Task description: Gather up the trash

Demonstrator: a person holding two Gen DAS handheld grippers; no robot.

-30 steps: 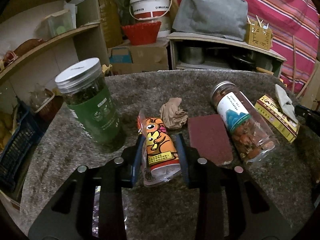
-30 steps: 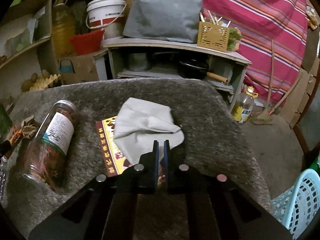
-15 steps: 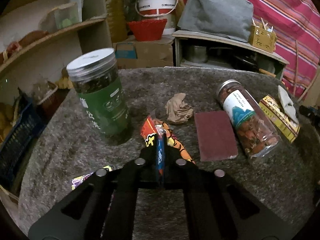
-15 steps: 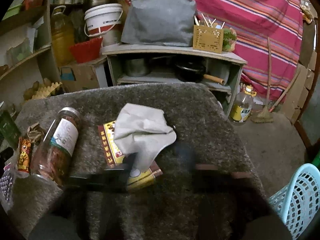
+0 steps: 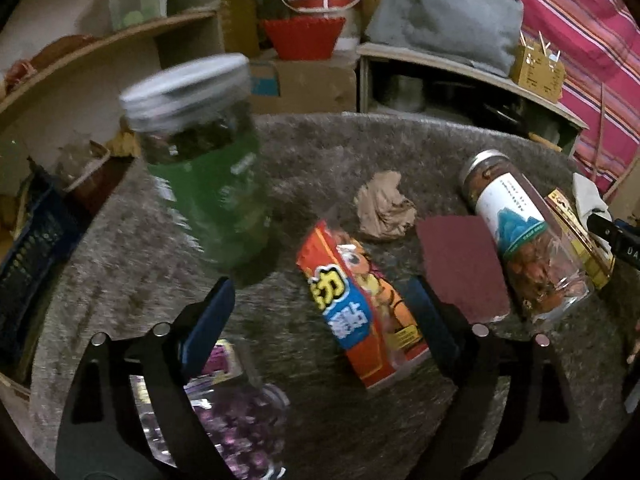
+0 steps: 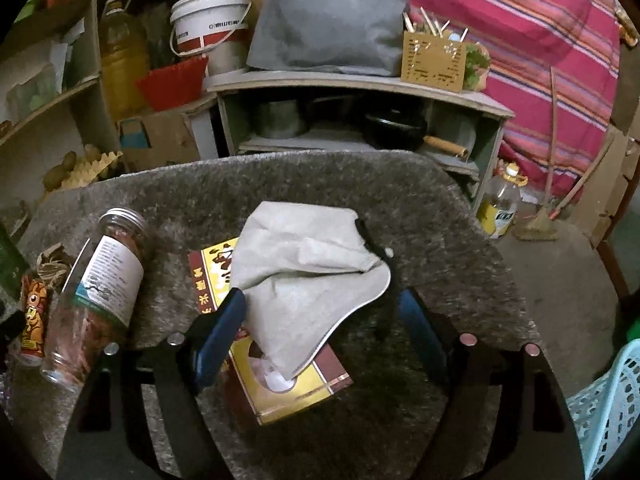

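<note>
**Both grippers spread over trash on the grey mat**

My left gripper (image 5: 324, 308) points down at the grey shaggy mat (image 5: 360, 148), and its jaws are opening wide. The orange snack wrapper (image 5: 360, 308) lies flat between them, closer to my right finger, which it looks to be just touching; the left finger stands well clear of it, so nothing is pinched. Just ahead of the fingertips sits a crumpled brown paper ball (image 5: 384, 212). Ahead and to the left stands the upright green jar (image 5: 208, 176) with its silver lid, blurred in this view. To the right of my right finger lies a dark red pad (image 5: 460, 264), and beyond it a clear jar (image 5: 524, 240) on its side. Under my left finger, close to me, there is a clear packet of purple bits (image 5: 236, 412).

My right gripper (image 6: 320, 320) has its jaws closing in slightly from wide, though they are plainly apart. The pale tissue (image 6: 312, 272) rises out of the yellow-and-red tissue box (image 6: 288, 384) between them; its lower left edge lies right against my left finger, and the right finger is clear of it. The box runs under the left finger. Far off to my right, low down, is the rim of a light blue basket (image 6: 608, 404).
</note>
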